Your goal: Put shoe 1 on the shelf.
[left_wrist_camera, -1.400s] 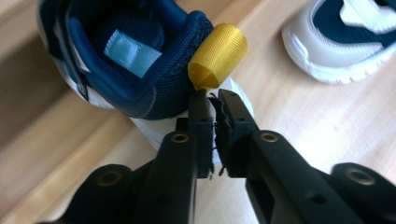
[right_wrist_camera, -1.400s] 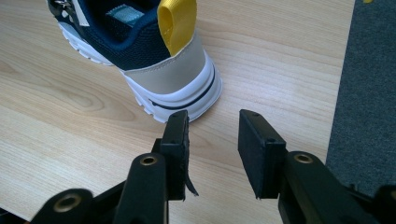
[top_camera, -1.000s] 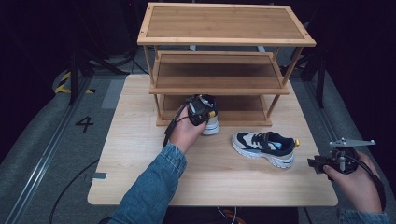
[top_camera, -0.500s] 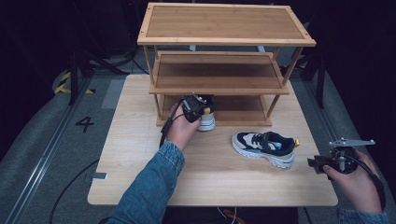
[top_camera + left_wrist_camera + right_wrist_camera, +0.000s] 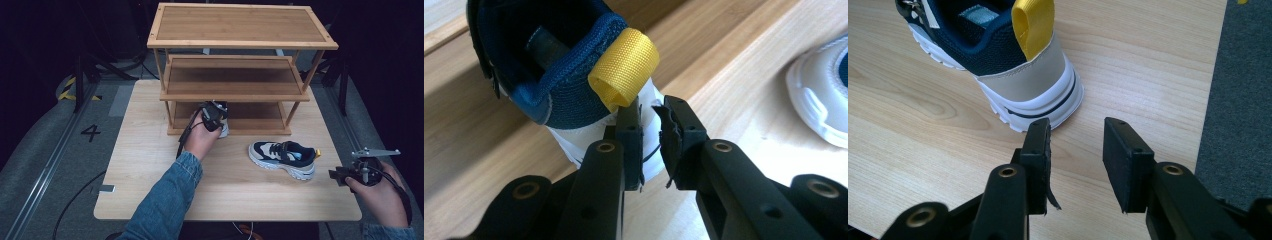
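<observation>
A wooden table (image 5: 150,165) stands on a grey floor (image 5: 55,145). A black number 4 (image 5: 90,132) is marked on the floor, near yellow-black tape (image 5: 67,90).

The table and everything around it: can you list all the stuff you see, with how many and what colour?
Shoe rack: one, light wood, three shelves, back of table.
Table: one, light wood.
Shoe on bottom shelf: one, navy and white, yellow heel loop.
Shoe on table: one, same colours, right of centre.
Floor number 4: one, black, left.
Left gripper: black, slightly open behind shelf shoe's heel.
Right gripper: black, open, empty.
Sleeve: blue denim.
</observation>
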`<state>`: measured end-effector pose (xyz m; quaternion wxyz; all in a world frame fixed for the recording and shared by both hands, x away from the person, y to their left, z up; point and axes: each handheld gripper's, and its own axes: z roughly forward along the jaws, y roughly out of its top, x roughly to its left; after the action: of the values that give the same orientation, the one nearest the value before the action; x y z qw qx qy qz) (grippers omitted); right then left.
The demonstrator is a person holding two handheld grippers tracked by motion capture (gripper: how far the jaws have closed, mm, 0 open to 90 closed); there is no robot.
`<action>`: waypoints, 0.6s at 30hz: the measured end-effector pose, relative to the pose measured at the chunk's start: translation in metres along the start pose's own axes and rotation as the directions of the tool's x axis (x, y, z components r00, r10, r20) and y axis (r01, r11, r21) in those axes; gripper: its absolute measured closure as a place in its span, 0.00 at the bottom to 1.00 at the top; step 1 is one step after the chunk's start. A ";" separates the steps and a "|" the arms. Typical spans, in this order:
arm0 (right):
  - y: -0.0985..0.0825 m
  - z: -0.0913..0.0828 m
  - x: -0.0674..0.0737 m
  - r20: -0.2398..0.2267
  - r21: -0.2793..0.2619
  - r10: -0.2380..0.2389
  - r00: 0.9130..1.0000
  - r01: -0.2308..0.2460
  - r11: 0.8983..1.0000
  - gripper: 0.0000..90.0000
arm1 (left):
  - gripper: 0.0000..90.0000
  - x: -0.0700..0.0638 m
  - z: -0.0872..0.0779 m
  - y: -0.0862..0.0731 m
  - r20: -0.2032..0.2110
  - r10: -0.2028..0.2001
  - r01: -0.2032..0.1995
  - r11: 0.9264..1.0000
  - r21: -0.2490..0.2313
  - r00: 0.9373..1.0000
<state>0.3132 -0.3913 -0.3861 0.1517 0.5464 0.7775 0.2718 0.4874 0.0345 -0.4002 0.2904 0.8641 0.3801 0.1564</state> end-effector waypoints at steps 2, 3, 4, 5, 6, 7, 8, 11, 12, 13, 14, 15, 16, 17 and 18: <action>0.001 0.000 0.001 -0.004 0.000 0.003 1.000 -0.003 1.000 0.72 | 0.83 0.001 0.003 -0.001 -0.016 0.039 -0.039 0.999 -0.020 0.999; 0.001 0.000 0.001 -0.001 -0.001 -0.003 1.000 0.003 1.000 0.72 | 0.80 0.001 0.003 -0.001 -0.016 0.039 -0.039 0.999 -0.020 0.999; 0.001 0.000 0.002 -0.002 -0.002 -0.006 1.000 0.006 1.000 0.72 | 0.79 0.000 0.005 -0.001 -0.021 0.049 -0.049 0.998 -0.029 0.999; 0.001 0.001 0.002 -0.005 -0.002 -0.007 1.000 0.007 1.000 0.72 | 0.79 -0.001 0.006 -0.001 -0.020 0.053 -0.054 0.998 -0.029 0.998; 0.001 0.001 0.002 -0.005 -0.002 -0.007 1.000 0.007 1.000 0.72 | 0.79 -0.002 0.006 -0.001 -0.019 0.049 -0.049 0.998 -0.029 0.999; 0.002 0.001 0.003 -0.004 0.000 -0.011 1.000 0.011 1.000 0.72 | 0.77 -0.002 0.007 -0.001 -0.012 0.032 -0.033 0.999 -0.038 0.999; 0.002 0.001 0.002 -0.003 -0.001 -0.014 1.000 0.014 1.000 0.72 | 0.75 -0.003 0.007 -0.002 -0.011 0.030 -0.030 0.999 -0.041 0.999; 0.005 0.001 0.002 -0.005 -0.009 -0.012 1.000 0.012 1.000 0.72 | 0.71 -0.004 0.002 -0.006 -0.007 0.028 -0.028 0.999 -0.028 1.000; 0.005 0.001 0.002 -0.005 -0.009 -0.012 1.000 0.012 1.000 0.72 | 0.71 -0.004 0.002 -0.006 -0.007 0.028 -0.028 0.999 -0.028 1.000; 0.008 0.003 0.002 -0.009 -0.010 -0.018 1.000 0.018 1.000 0.71 | 0.71 -0.004 0.000 -0.007 0.008 0.023 -0.023 0.999 -0.036 1.000; 0.009 0.004 0.003 -0.011 -0.008 -0.021 1.000 0.021 1.000 0.71 | 0.70 -0.003 -0.004 -0.008 0.013 0.019 -0.018 0.999 -0.033 1.000; 0.009 0.004 0.003 -0.011 -0.008 -0.021 1.000 0.021 1.000 0.71 | 0.70 -0.003 -0.008 -0.010 0.019 0.017 -0.016 0.999 -0.037 1.000; 0.010 0.005 0.003 -0.012 -0.007 -0.026 1.000 0.026 1.000 0.71 | 0.69 -0.002 -0.013 -0.012 0.020 0.021 -0.020 0.999 -0.028 1.000; 0.012 0.006 0.004 -0.016 -0.007 -0.027 1.000 0.027 1.000 0.71 | 0.67 -0.002 -0.017 -0.013 0.030 0.023 -0.022 0.999 -0.037 0.999; 0.013 0.006 0.004 -0.018 -0.011 -0.032 0.999 0.032 0.999 0.71 | 0.65 -0.003 -0.022 -0.016 0.038 0.021 -0.019 0.999 -0.042 0.999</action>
<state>0.3251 -0.3821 -0.3832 0.1519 0.5307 0.7861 0.2781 0.4657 0.0489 -0.3928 0.3139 0.8646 0.3624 0.1506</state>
